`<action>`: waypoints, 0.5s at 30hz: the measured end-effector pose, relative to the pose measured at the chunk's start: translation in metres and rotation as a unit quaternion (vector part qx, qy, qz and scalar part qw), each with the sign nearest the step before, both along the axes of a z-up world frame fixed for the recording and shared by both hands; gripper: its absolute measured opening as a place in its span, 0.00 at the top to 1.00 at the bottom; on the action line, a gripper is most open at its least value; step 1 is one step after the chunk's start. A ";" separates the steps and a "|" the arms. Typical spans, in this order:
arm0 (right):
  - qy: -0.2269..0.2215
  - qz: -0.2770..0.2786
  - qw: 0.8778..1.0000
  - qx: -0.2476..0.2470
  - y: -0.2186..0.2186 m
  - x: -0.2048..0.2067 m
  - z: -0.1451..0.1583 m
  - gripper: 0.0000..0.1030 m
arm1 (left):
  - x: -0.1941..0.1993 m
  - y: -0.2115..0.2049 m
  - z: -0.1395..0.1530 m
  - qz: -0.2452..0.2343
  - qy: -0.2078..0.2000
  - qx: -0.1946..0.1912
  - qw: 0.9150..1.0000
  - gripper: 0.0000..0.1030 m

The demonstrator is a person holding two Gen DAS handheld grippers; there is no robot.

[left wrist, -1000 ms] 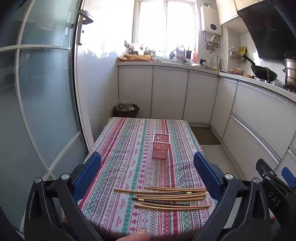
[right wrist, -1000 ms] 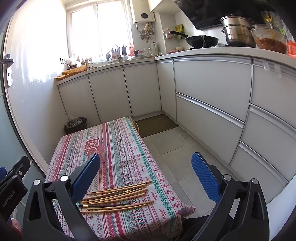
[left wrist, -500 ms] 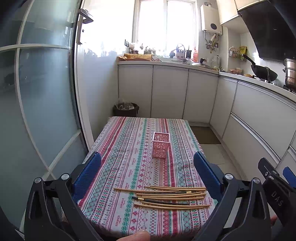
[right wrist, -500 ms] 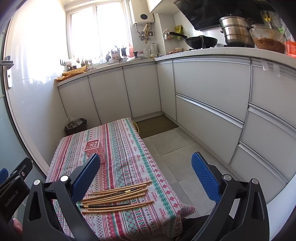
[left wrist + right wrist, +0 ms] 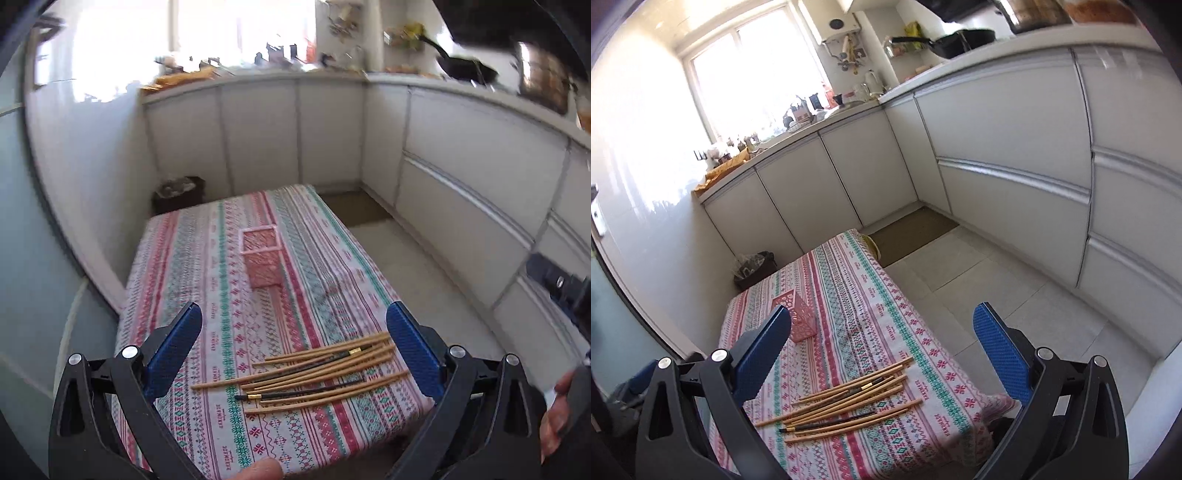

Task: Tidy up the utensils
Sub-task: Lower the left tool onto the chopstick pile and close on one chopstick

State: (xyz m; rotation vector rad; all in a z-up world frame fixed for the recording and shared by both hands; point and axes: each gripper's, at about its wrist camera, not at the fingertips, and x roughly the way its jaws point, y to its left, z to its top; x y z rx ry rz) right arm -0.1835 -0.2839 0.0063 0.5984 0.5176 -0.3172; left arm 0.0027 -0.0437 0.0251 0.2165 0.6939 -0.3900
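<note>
Both blue-padded grippers, left (image 5: 294,352) and right (image 5: 881,352), gape wide and empty above the loose wooden chopsticks (image 5: 314,373) near the striped tablecloth's (image 5: 221,295) near edge.

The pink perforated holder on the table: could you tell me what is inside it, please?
The pink perforated square holder shows nothing standing above its rim, and its visible interior looks bare. Its bottom is hidden by the walls. The wooden chopsticks all lie on the striped tablecloth.

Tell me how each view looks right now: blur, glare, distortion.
Left wrist view: motion-blurred, worst on the counter and pans at the top; the chopsticks stay readable, the pink holder smeared. Right wrist view: sharper, slight streaking on the cabinet fronts. Both: window blown out white, strong fisheye bending of the cabinets.
</note>
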 end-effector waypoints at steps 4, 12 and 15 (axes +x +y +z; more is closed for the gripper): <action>0.051 0.012 0.998 0.024 -0.028 0.029 -0.038 0.07 | 0.058 -0.037 -0.052 -0.088 0.107 0.086 0.987 0.07; 0.107 -0.010 0.991 0.076 -0.064 0.065 -0.104 0.07 | 0.105 -0.108 -0.153 -0.199 0.280 0.217 0.914 0.07; 0.111 -0.016 0.989 0.101 -0.076 0.073 -0.114 0.07 | 0.114 -0.137 -0.167 -0.222 0.293 0.234 0.900 0.07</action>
